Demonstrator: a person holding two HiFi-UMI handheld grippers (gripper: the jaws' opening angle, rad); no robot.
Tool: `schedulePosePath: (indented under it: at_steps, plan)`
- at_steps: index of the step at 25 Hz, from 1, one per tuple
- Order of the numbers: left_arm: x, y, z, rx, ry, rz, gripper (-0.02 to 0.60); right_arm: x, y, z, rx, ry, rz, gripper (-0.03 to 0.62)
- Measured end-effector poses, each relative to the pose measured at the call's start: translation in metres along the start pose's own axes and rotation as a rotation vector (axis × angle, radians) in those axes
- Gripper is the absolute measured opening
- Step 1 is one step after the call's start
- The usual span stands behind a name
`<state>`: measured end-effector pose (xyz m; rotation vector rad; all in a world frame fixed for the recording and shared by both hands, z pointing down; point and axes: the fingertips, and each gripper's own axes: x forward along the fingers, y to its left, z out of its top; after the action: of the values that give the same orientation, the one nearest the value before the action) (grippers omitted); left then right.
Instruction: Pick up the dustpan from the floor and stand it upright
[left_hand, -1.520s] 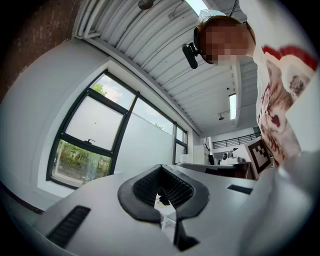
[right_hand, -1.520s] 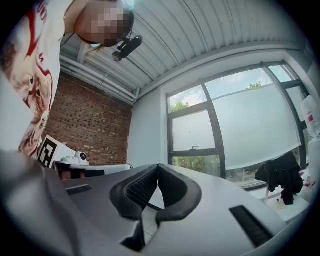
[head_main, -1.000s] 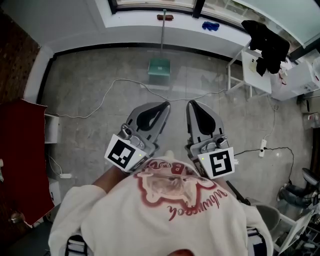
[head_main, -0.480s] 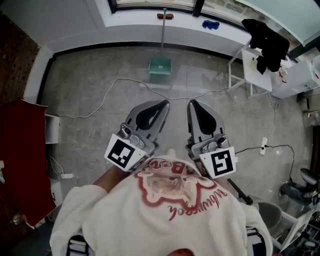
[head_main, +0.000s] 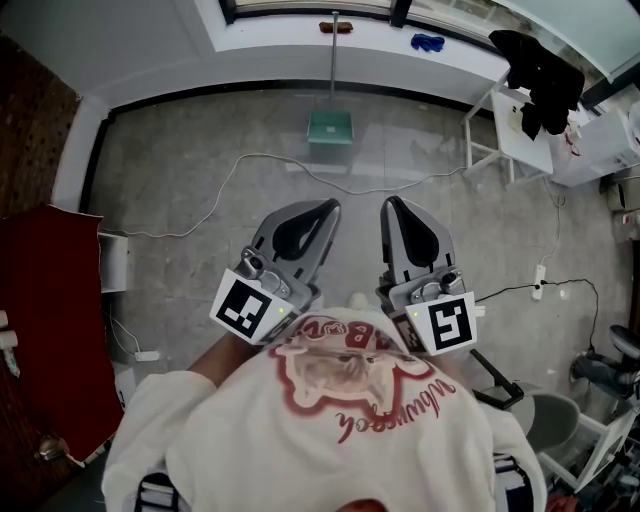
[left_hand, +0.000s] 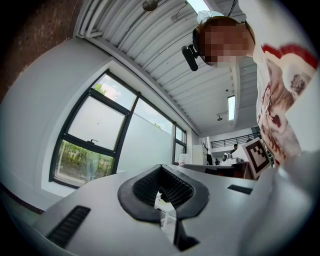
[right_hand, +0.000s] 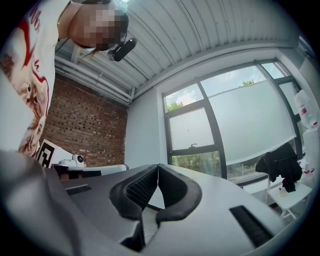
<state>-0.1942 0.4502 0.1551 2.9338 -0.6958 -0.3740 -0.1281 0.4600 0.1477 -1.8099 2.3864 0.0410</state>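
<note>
- Closest in: left gripper and right gripper sit side by side just past the white sweatshirt.
- Both have their jaws pressed together, with nothing in either.
- Beyond them a white cable snakes across the floor.
- The green dustpan is well ahead, on the floor by the far wall, its handle running up toward the windowsill.

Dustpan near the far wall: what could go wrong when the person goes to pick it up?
1. A white cable lies across the floor between the person and the dustpan; a foot may catch it.
2. The left gripper and right gripper both have jaws together; they must open before reaching the thin handle, which might slip.
</note>
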Motion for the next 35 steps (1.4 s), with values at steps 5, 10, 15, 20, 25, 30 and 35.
schedulePosePath:
  at_steps: [5, 10, 15, 20, 25, 30, 35]
  plan:
    - [-0.008, 0.023, 0.0, 0.005, -0.009, -0.003, 0.018, 0.012, 0.01, -0.005, -0.007, -0.001, -0.022, 0.025]
    - [0.003, 0.033, -0.002, 0.01, -0.014, -0.013, 0.02, 0.018, -0.001, -0.006, -0.017, 0.007, -0.041, 0.025]
    - [0.026, 0.05, -0.009, 0.022, -0.003, -0.001, 0.018, 0.037, -0.024, -0.012, -0.017, 0.002, -0.038, 0.025]
    - [0.062, 0.083, -0.016, 0.035, -0.006, 0.012, 0.018, 0.08, -0.053, -0.017, -0.009, -0.01, -0.013, 0.025]
    - [0.126, 0.122, -0.022, 0.03, -0.017, 0.023, 0.018, 0.129, -0.108, -0.023, -0.007, 0.001, 0.002, 0.025]
    - [0.199, 0.166, -0.022, 0.045, -0.044, 0.043, 0.02, 0.186, -0.175, -0.021, -0.003, 0.007, 0.018, 0.025]
    - [0.27, 0.211, -0.024, 0.049, -0.033, 0.077, 0.018, 0.243, -0.234, -0.019, -0.007, 0.015, 0.067, 0.025]
